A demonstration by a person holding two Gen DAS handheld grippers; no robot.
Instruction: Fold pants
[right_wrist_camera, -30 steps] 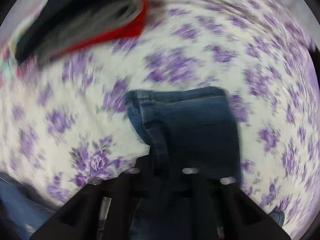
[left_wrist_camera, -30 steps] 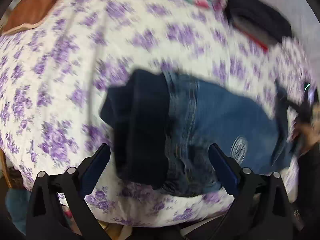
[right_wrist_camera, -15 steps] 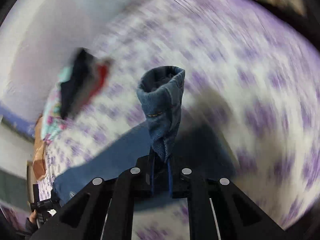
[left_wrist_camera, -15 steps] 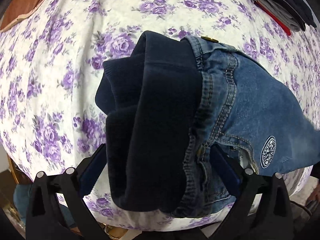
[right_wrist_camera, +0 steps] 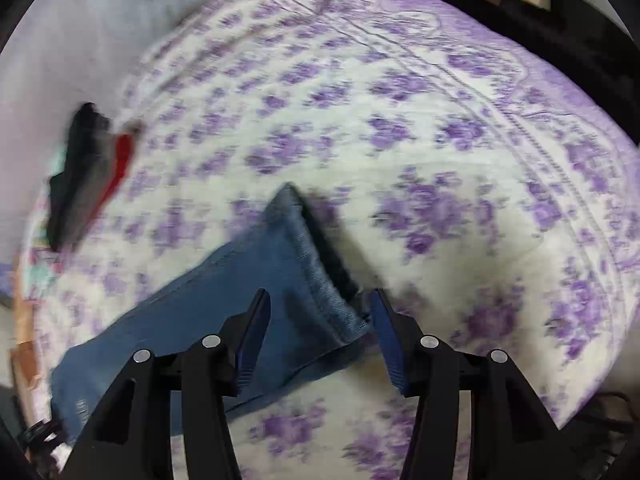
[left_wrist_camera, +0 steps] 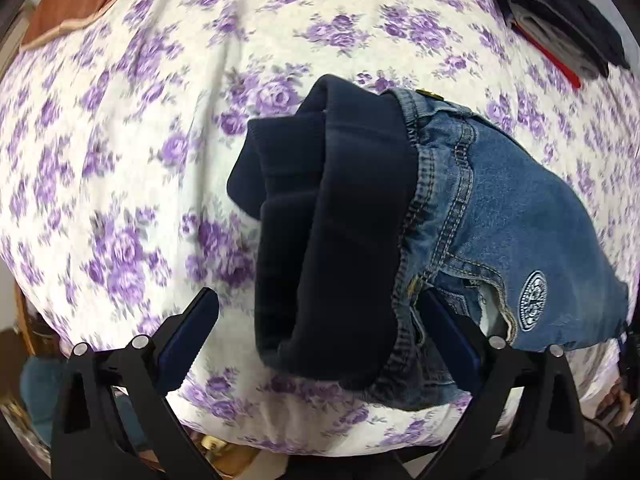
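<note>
Jeans lie stretched across a bedspread printed with purple flowers, waist end near the left gripper and leg hem under the right gripper. In the left wrist view the dark fleece lining is rolled outward at the waistband, and a round patch marks the denim to the right. The left gripper's fingers stand wide, one on each side of the waist end; neither pad presses the cloth. In the right wrist view the right gripper's jaws have just been opening. The hem lies on the bedspread between the blue pads, which do not press it, so the leg appears to be released.

A stack of folded clothes sits far to the left in the right wrist view.

Risks, as judged from this state:
- The bulky rolled lining may keep the waist end from lying flat, so a fold made over it could spring open.
- With the hem released and the pads close beside it, a pad may snag the cloth as the gripper withdraws and drag the leg askew.
- The waist end lies near the bed's near edge; a pull towards that side may slide the pants off.
</note>
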